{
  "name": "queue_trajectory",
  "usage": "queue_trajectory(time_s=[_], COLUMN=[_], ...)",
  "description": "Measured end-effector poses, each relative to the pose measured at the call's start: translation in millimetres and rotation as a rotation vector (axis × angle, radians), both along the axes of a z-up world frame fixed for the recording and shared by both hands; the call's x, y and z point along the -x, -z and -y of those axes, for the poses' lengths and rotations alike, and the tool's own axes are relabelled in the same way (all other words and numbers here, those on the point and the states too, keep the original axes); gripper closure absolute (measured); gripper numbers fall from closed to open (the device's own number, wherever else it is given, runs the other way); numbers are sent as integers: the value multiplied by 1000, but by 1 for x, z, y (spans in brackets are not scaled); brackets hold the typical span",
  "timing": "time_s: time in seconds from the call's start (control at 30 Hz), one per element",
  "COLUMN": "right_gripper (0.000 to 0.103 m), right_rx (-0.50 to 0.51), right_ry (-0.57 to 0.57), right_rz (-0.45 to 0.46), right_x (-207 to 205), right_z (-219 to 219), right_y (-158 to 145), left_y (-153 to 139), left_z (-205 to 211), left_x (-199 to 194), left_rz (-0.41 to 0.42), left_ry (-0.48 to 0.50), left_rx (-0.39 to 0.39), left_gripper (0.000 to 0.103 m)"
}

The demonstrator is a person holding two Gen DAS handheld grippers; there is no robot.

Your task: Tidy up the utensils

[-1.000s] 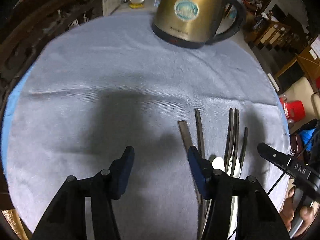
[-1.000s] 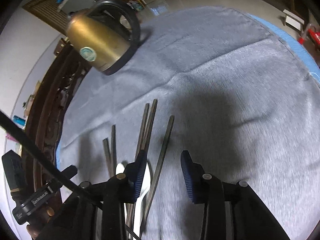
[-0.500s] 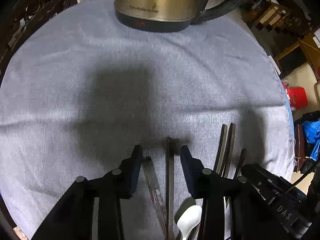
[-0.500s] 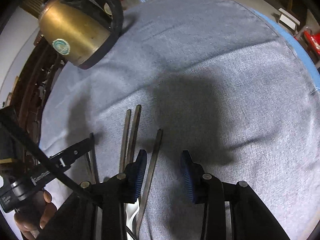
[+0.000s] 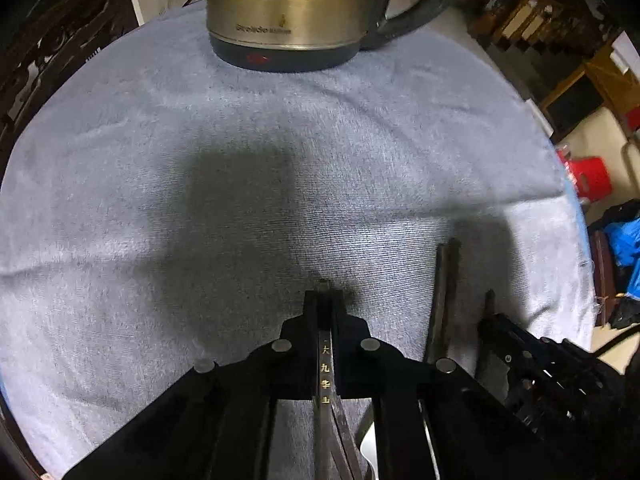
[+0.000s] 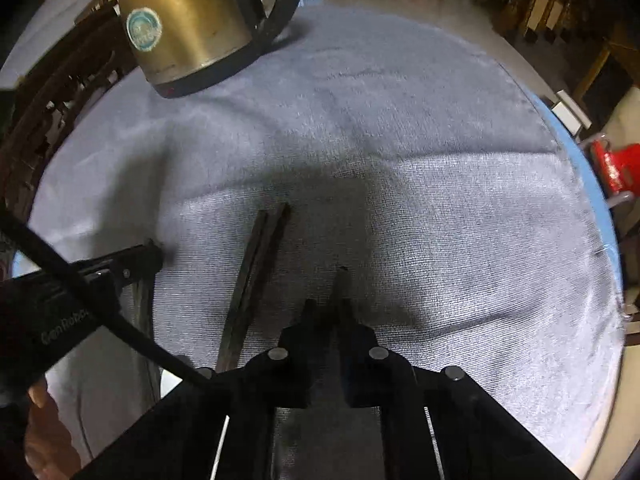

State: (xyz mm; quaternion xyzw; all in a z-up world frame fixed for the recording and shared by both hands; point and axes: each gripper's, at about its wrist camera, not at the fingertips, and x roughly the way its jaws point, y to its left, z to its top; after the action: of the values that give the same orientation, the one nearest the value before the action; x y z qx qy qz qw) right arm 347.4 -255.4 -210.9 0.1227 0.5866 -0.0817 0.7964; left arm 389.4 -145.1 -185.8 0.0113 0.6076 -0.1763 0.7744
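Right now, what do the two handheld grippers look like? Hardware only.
Both are black. The left gripper has flat linkage bars with round silver pins leading to two narrow fingers. In the right wrist view its body bears pale lettering, partly readable, and a black cable. The right gripper is built alike, with blue finger pads.

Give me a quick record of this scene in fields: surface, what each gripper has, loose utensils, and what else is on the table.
surface: grey-blue cloth
left gripper: shut on a pair of dark chopsticks with gold characters
right gripper: shut on a single chopstick
loose utensils: two chopsticks lying together; white spoon, mostly hidden
other: brass-coloured kettle, standing at the far side
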Motion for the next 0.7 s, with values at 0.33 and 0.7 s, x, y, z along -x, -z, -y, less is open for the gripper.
queue_trajectory(time_s=[0.33,0.7], right_gripper=[96,96], right_rx=[-209,-156], right_ry=[34,-23], right_rz=[222,568], right_x=[55,152], right_z=[32,6], right_y=[-46,-153], left_y=[-53,-154], left_z=[-72,-113], left_x=[38,152], left_rz=[80,394], left_ry=[-31,-41], left_rx=[114,244], left_gripper=[97,97])
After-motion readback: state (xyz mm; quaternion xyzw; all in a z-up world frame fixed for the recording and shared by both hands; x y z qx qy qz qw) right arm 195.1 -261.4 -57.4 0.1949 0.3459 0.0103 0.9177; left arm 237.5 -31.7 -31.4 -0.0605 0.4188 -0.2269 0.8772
